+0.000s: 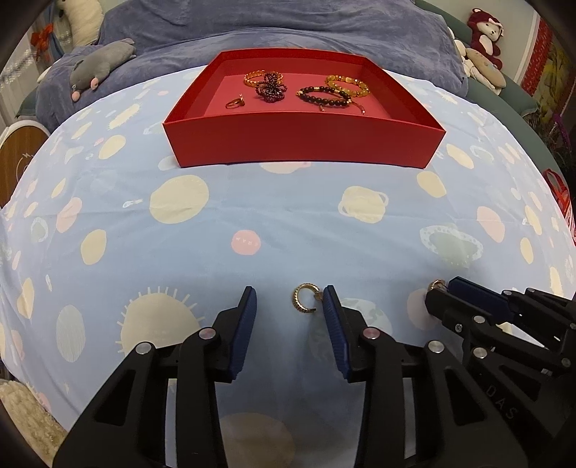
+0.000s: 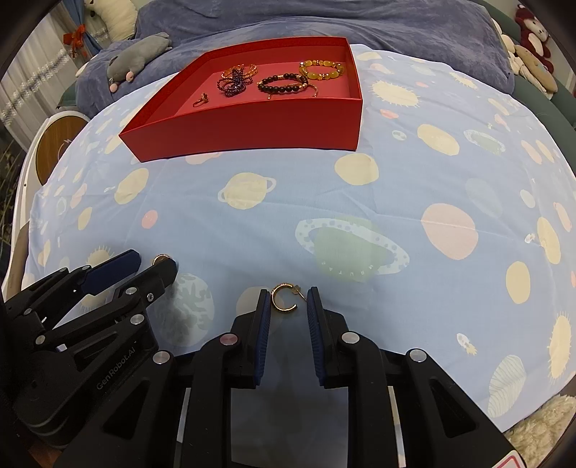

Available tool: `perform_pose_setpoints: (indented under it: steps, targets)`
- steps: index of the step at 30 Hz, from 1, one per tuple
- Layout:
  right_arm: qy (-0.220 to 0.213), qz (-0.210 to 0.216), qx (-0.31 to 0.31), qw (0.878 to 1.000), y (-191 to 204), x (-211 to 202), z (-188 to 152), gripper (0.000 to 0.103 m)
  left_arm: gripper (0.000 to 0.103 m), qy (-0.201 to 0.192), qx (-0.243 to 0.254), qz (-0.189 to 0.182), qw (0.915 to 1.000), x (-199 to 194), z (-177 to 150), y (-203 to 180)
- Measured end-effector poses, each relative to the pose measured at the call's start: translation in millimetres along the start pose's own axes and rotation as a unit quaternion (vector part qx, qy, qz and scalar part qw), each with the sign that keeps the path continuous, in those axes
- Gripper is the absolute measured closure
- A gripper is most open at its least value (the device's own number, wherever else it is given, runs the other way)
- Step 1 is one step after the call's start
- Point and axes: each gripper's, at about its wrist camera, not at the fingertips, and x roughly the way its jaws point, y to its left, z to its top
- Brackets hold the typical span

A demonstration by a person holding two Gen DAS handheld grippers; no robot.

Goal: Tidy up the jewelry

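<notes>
Evidently two gold hoop earrings remain on the bed, near its front edge, while the rest of the jewelry already lies in the red tray (image 1: pixel 302 144) set well back toward the far edge. At the left, the left claw (image 1: pixel 289 309) is held wide open and low over the sheet, nothing gripped; a ribbed gold hoop earring (image 1: pixel 305 298) lies flat between its blue pads, close against the right-hand pad (image 1: pixel 333 316), so a closing stroke would be judged to catch it across its width. Just beside it to the right, the right claw (image 2: pixel 288 306) is opened more narrowly around a smooth gold hoop earring (image 2: pixel 284 297), which lies flat with its post toward the right-hand pad; no contact can be confirmed, so nothing is taken as held. Both claws appear to be lowered together so that the pair can be lifted at once and carried to the tray.

Inside the tray, from left to right, a gold ring (image 1: pixel 235 102), a dark red beaded bracelet (image 1: pixel 270 86) over an amber one, a black beaded bracelet (image 1: pixel 324 96) and a yellow beaded bracelet (image 1: pixel 347 85) are spread apart.

The surface is a pale blue bed sheet (image 1: pixel 288 223) printed with planets and suns, soft and slightly creased, so thin hoops may sink or slide. A blue blanket (image 1: pixel 273 28) is bunched behind, with a grey plush toy (image 1: pixel 100 64) at the far left and a red plush bear (image 1: pixel 486 36) at the far right.
</notes>
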Motion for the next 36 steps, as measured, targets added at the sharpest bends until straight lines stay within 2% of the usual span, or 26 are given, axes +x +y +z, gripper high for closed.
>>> perform_pose_setpoints:
  steps: [6, 9, 15, 16, 17, 23, 25, 36]
  targets:
    - [0.000, 0.000, 0.001, 1.000, 0, 0, 0, 0.083, 0.079, 0.001, 0.002, 0.001, 1.0000, 0, -1, -3]
    - [0.000, 0.001, 0.001, 1.000, 0, 0, 0, 0.083, 0.087, 0.002, 0.001, -0.003, 1.0000, -1, -1, -4]
    - [0.000, 0.001, 0.001, 1.000, -1, -1, 0, 0.083, 0.088, 0.001, 0.000, -0.004, 1.0000, -1, -1, -5]
    - [0.000, 0.001, 0.001, 1.000, -1, -1, 0, 0.083, 0.089, 0.002, -0.001, -0.005, 1.0000, -1, -1, -5]
    - [0.000, 0.001, 0.002, 1.000, -1, -1, 0, 0.083, 0.094, 0.001, -0.001, -0.006, 1.0000, -1, -1, -4]
    - [0.001, 0.006, 0.004, 1.000, -2, -2, 1, 0.083, 0.094, 0.005, -0.008, -0.013, 0.9999, -2, -1, -1]
    - [0.001, 0.007, 0.004, 1.000, -1, -2, 0, 0.083, 0.100, 0.006, -0.013, -0.015, 0.9998, -2, -1, 2]
    - [0.000, 0.010, 0.007, 1.000, 0, -2, -1, 0.083, 0.101, 0.007, -0.076, -0.043, 0.9962, -8, -1, 35]
